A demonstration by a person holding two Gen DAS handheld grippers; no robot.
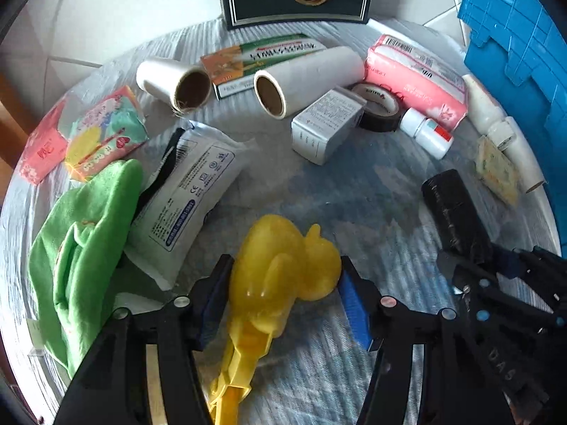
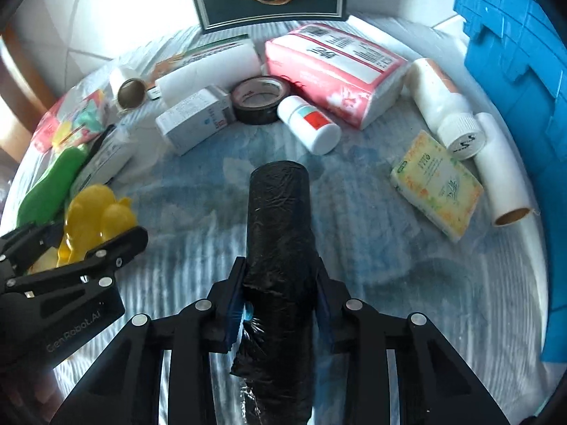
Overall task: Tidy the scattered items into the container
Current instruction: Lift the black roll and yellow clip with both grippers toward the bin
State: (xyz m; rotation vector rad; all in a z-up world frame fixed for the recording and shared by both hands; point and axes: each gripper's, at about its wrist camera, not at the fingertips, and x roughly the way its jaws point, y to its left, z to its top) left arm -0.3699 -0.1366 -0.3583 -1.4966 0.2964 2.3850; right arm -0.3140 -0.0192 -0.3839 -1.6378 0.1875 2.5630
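The left gripper (image 1: 285,283) is clamped on the yellow toy (image 1: 283,269), pads on either flank of its bulbous head, the ribbed handle trailing back toward six o'clock between the arms; it looks like hollow moulded plastic, so probably light, stiff and a bit slick, and the rounded head may squirm out of a pinch; the flatter handle would likely be the surer hold. The right gripper (image 2: 280,297) is squeezed tight on the black roll (image 2: 278,233), pads biting its lower third while the free end points to twelve o'clock; it seems a roll of thin film bags, soft enough to dent, light, its loose crinkled tail hanging at six o'clock and liable to unwind. Both things sit low over the mat (image 2: 372,248), near its middle. The blue crate (image 2: 514,81), presumably the container, rises at two o'clock in the right wrist view. Toward it from the roll lie the tissue pack (image 2: 437,184), a white tube (image 2: 503,170) and a capped bottle (image 2: 443,102), so the carry should go over them; at twelve o'clock lie the pill bottle (image 2: 310,124), tape (image 2: 260,101) and pink pack (image 2: 336,71). Beside the toy at nine o'clock the green cloth (image 1: 85,248) and a white pouch (image 1: 191,191) lie close, not touching it.
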